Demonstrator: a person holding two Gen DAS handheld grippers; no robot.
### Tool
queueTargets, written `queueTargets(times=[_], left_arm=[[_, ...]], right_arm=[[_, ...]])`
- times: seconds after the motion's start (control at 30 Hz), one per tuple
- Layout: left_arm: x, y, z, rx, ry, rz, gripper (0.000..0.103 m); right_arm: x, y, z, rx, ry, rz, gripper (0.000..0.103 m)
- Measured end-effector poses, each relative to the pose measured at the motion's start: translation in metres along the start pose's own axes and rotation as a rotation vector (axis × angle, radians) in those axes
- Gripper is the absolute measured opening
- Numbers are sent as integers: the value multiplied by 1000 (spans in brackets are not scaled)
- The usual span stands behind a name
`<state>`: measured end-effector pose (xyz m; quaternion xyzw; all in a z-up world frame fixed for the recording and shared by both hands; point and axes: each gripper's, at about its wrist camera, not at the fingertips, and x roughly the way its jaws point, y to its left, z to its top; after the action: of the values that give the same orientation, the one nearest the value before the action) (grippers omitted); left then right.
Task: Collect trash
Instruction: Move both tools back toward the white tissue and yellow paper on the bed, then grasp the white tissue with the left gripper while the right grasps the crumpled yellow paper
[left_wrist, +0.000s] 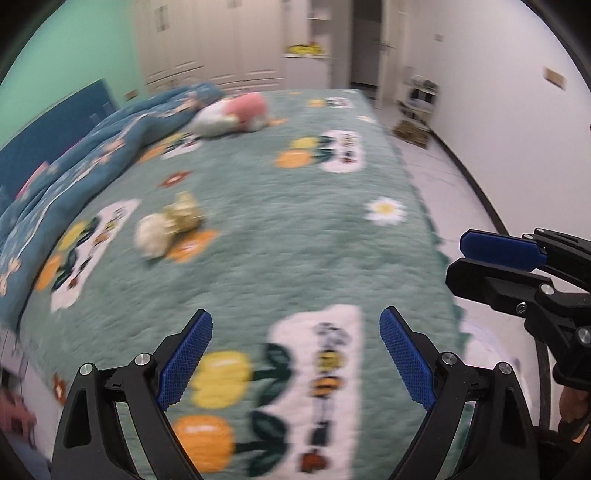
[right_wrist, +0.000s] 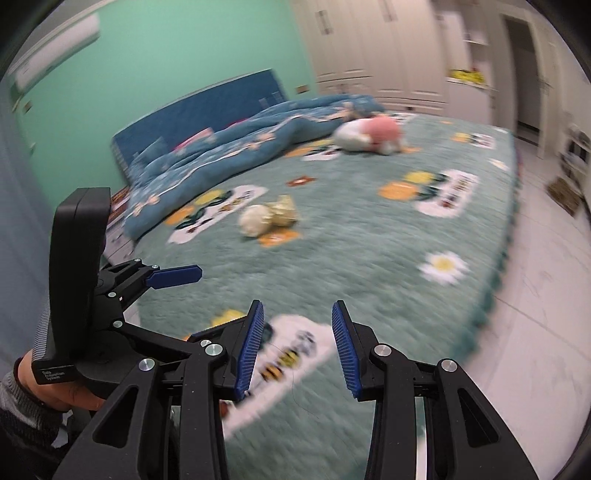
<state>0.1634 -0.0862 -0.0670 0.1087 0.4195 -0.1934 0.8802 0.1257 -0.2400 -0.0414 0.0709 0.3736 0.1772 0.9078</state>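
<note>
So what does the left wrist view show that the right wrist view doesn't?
Only the left wrist view: the right tongs seen side-on at the frame's right edge, and a bare strip of floor beside the bed's near corner.

Only the right wrist view: the air conditioner on the green wall, and the hand holding the left tongs.

Both: the green bedspread, two crumpled balls of trash, a pink and white plush toy, the blue duvet. Both tongs are open and empty.

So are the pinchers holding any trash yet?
No. The left gripper and the right gripper both have open jaws with nothing between them. The crumpled trash lies on the bed, untouched.
</note>
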Motion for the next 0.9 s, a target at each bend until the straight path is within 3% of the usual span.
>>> queueTargets(times=[0.37,0.63,0.9], left_arm=[[33,112,20,-163,26,91,91],[88,162,37,-233,78,104,91],[144,196,59,-237,113,108,91]], right_arm=[[124,50,78,-105,78,110,40],[204,40,114,-128,133,123,40],[283,20,137,-147,179,126,40]])
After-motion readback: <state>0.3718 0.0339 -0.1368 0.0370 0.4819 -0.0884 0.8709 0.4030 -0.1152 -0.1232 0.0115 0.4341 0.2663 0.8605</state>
